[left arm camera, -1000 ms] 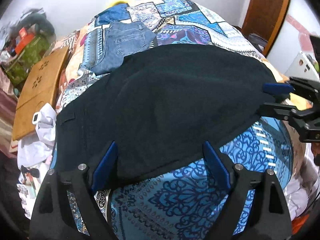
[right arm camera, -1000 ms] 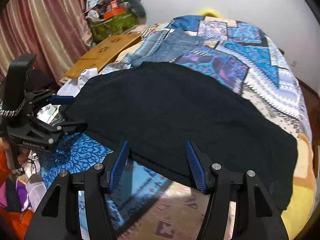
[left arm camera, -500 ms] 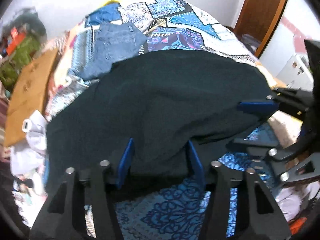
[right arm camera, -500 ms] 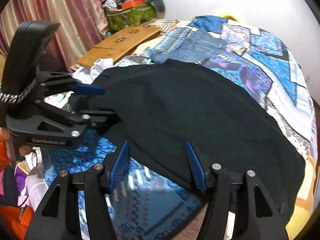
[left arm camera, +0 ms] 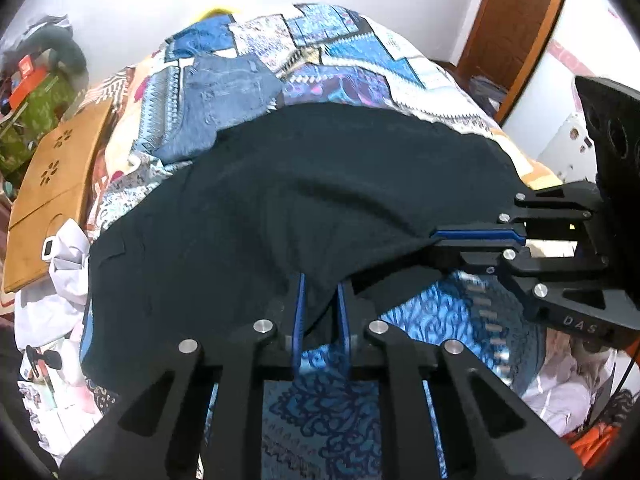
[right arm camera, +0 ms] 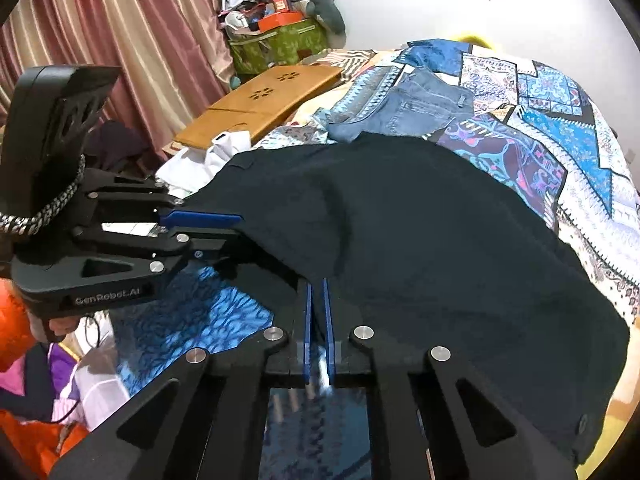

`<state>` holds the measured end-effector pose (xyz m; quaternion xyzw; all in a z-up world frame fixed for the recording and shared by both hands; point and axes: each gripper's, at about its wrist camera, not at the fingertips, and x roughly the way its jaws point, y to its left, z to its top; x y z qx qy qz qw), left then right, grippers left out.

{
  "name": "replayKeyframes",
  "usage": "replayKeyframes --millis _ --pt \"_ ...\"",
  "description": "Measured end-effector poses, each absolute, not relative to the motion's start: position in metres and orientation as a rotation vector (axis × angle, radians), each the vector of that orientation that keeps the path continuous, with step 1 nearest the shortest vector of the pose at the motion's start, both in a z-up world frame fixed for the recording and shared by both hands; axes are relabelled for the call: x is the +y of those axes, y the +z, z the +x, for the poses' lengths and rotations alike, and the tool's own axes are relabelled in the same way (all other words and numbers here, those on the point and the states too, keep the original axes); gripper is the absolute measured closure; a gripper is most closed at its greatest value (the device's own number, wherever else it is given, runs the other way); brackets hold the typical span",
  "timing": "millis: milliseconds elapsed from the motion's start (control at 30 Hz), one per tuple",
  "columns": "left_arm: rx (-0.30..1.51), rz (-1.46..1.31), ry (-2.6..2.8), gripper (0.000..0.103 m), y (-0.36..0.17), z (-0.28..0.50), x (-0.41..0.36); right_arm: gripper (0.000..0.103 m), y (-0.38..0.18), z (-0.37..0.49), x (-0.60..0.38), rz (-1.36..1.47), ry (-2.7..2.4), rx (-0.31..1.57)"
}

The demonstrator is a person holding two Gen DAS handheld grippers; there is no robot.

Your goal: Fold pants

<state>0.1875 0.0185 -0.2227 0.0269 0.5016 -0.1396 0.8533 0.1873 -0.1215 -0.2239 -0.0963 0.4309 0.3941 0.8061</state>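
The black pants [left arm camera: 304, 200] lie spread across the patterned bed, also in the right wrist view [right arm camera: 420, 232]. My left gripper [left arm camera: 320, 284] is shut on the pants' near edge, with a fold of cloth pinched between its blue pads. It shows from the side in the right wrist view [right arm camera: 228, 228]. My right gripper [right arm camera: 317, 284] is shut on the same near edge further right, and shows in the left wrist view [left arm camera: 444, 238]. The near edge is lifted off the bedspread between both grippers.
Folded blue jeans [left arm camera: 224, 96] lie on the bed beyond the pants, also in the right wrist view [right arm camera: 404, 108]. A wooden lap tray [left arm camera: 52, 184] and white cloth [left arm camera: 56, 264] lie at the bed's left side. A wooden door [left arm camera: 516, 20] stands at right; curtains [right arm camera: 100, 40] hang at left.
Both grippers went from open to shut on the pants' near edge. They moved in over the edge and the cloth has lifted and bunched there.
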Motion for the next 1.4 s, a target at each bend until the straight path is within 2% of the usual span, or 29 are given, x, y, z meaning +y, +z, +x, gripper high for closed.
replayKeyframes --millis 100,200,267,400,467,533,700,933,1300,1333,1400 --pt "1.064 0.067 -0.284 0.086 -0.226 0.185 0.016 0.094 -0.231 0.187 -0.126 -0.175 0.845 0.940" --pt "1.064 0.069 -0.272 0.079 -0.218 0.185 0.017 0.088 -0.223 0.190 -0.140 -0.124 0.849 0.952" --pt "1.054 0.049 -0.272 0.066 -0.210 0.188 0.021 0.084 -0.213 0.192 -0.158 -0.107 0.821 0.923" --pt "0.999 0.009 -0.237 0.052 -0.187 0.201 0.029 0.067 -0.196 0.204 -0.206 -0.075 0.712 0.857" --pt "0.978 -0.006 -0.224 0.041 -0.180 0.213 0.032 0.066 -0.192 0.214 -0.235 -0.052 0.631 0.840" --pt "0.964 -0.003 -0.203 0.037 -0.176 0.231 0.030 0.065 -0.192 0.226 -0.268 -0.019 0.536 0.840" --pt "0.991 0.039 -0.244 0.035 -0.180 0.292 0.003 0.065 -0.206 0.248 -0.331 0.043 0.364 0.865" --pt "1.065 0.181 -0.413 0.034 -0.212 0.368 -0.093 0.065 -0.254 0.257 -0.362 0.091 0.281 0.973" --pt "1.131 0.538 -0.627 0.034 -0.276 0.384 -0.224 0.065 -0.283 0.239 -0.388 0.199 0.305 1.034" --pt "1.115 0.549 -0.631 0.034 -0.278 0.383 -0.229 0.065 -0.285 0.237 -0.390 0.208 0.304 1.035" --pt "1.134 0.529 -0.650 0.044 -0.281 0.387 -0.232 0.065 -0.286 0.233 -0.394 0.222 0.301 1.038"
